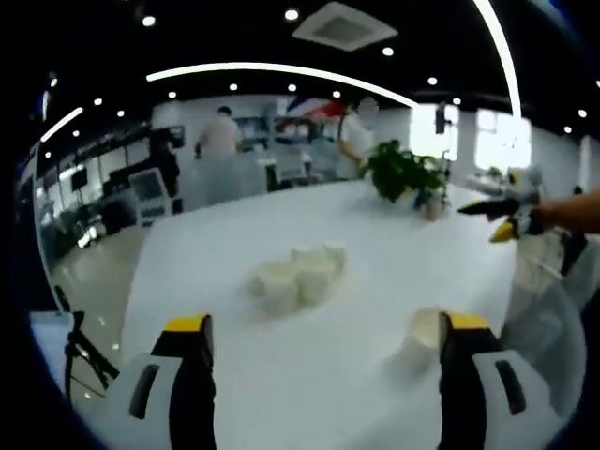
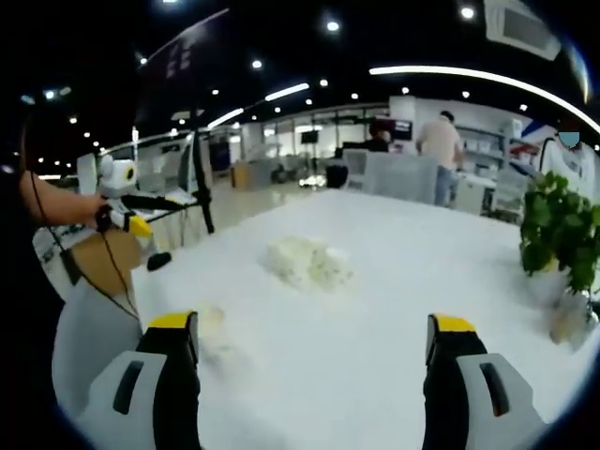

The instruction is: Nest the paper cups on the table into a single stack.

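Several white paper cups sit clustered mid-table, one lone cup just beside the left gripper's jaw, while both it and the right gripper hover wide apart, holding nothing, seemingly poised to begin stacking.

ok so counting from where I'm holding these: one white table, a cluster of paper cups on it, maybe five, too blurry to be sure. One lone cup by my left gripper's jaw. One potted plant. Two people standing behind.
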`<state>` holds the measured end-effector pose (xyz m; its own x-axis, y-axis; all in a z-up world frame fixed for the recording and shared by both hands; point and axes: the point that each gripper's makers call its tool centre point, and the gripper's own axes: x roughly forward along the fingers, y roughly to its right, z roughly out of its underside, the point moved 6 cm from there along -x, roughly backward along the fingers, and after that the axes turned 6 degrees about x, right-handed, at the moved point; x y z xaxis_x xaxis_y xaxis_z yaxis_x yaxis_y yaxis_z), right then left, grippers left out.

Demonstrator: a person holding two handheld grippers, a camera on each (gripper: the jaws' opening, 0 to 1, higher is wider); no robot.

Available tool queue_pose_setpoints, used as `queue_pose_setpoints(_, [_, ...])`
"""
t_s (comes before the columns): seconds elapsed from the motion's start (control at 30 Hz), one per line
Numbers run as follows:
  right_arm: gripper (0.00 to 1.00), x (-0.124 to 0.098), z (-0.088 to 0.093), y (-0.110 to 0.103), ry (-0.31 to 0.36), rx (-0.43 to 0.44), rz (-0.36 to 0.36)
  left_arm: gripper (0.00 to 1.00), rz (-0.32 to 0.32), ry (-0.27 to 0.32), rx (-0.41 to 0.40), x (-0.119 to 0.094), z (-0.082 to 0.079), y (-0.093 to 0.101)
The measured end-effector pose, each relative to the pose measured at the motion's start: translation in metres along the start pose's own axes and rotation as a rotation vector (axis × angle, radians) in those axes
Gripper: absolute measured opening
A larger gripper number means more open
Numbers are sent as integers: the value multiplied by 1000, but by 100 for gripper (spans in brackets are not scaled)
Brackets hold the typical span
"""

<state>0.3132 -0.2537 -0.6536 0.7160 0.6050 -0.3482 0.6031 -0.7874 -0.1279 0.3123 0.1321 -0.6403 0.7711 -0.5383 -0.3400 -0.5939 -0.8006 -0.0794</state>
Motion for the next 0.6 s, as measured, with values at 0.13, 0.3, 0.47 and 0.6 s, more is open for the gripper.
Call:
queue_pose_setpoints(0.13, [100, -5, 5, 3, -10, -4, -12, 100, -8, -47, 41, -2, 6, 7])
queue_pose_setpoints(0.3, [100, -10, 14, 1, -13, -8, -29, 100, 0, -15, 48, -2, 3, 12])
queue_pose_setpoints(0.47, [100, -15, 16, 3, 1, 1, -25, 100, 27, -39, 22, 8, 13, 15])
queue_pose_setpoints(0.6, [100, -16, 20, 5, -6, 14, -12, 100, 33, -39, 26, 15, 13, 14])
